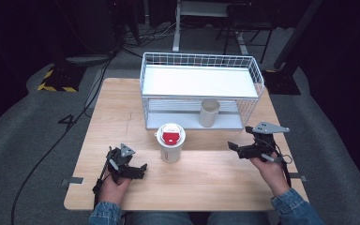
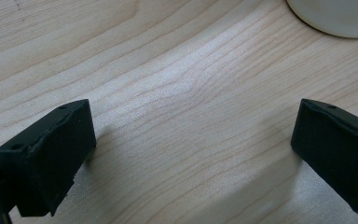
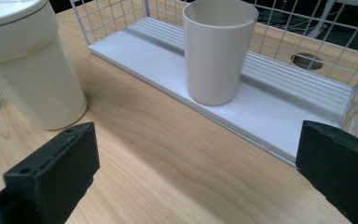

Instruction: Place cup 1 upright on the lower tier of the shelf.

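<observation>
Both your claws, left (image 1: 132, 169) and right (image 1: 244, 150), were wide and empty flanking the lidded cup (image 1: 170, 143); judging so, grasping it came next.

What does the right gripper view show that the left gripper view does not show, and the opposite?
The right gripper view alone shows the open cup standing upright on the lower shelf of the white wire rack, and the lidded cup's side and lid. The left gripper view alone shows a curved base edge of a pale cup at its top right corner. Both show the wooden table and two black jaws set wide apart, holding nothing.
</observation>
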Tool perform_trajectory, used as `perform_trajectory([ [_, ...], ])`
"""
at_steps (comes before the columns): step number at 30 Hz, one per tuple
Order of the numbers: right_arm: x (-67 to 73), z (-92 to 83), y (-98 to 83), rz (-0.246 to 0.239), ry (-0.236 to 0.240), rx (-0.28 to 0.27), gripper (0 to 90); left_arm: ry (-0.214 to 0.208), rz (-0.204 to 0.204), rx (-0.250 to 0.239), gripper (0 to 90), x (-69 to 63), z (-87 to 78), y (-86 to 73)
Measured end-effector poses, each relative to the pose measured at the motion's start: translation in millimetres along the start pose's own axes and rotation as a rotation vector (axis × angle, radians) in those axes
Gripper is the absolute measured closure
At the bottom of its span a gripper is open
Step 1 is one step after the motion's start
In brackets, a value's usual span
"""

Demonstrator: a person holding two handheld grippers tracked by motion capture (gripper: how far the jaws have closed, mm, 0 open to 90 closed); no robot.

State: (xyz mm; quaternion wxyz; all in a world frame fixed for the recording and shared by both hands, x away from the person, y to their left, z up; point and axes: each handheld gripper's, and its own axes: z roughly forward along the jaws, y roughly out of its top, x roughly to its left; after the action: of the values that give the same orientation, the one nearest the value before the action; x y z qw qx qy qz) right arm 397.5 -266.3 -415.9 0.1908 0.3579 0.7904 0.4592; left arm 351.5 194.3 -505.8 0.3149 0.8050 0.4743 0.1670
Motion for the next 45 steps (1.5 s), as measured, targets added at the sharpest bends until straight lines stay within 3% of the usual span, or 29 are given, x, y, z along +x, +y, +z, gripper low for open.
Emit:
perform_trajectory([
  [11,0.1,-26.1,-31.3,0.005,-0.019,0.023,0.7,0.0,0.0,0.0,0.3,-0.1,0.0,0.0],
  [21,-5.7,-38.0,-67.4,0.104,-0.008,0.014,6.0,-0.001,0.0,0.0,0.3,-0.1,0.0,0.0],
  [29,-8.6,-37.0,-86.1,0.068,-0.043,0.078,8.4,0.0,0.0,0.0,0.3,-0.1,0.0,0.0],
  [38,2.6,-26.6,-101.9,-0.004,-0.077,0.169,8.9,-0.001,0.0,0.0,0.3,-0.1,0.0,0.0],
  [45,5.1,-18.2,-109.0,0.001,-0.084,0.228,8.9,-0.003,0.0,-0.001,0.3,0.0,0.3,0.3],
])
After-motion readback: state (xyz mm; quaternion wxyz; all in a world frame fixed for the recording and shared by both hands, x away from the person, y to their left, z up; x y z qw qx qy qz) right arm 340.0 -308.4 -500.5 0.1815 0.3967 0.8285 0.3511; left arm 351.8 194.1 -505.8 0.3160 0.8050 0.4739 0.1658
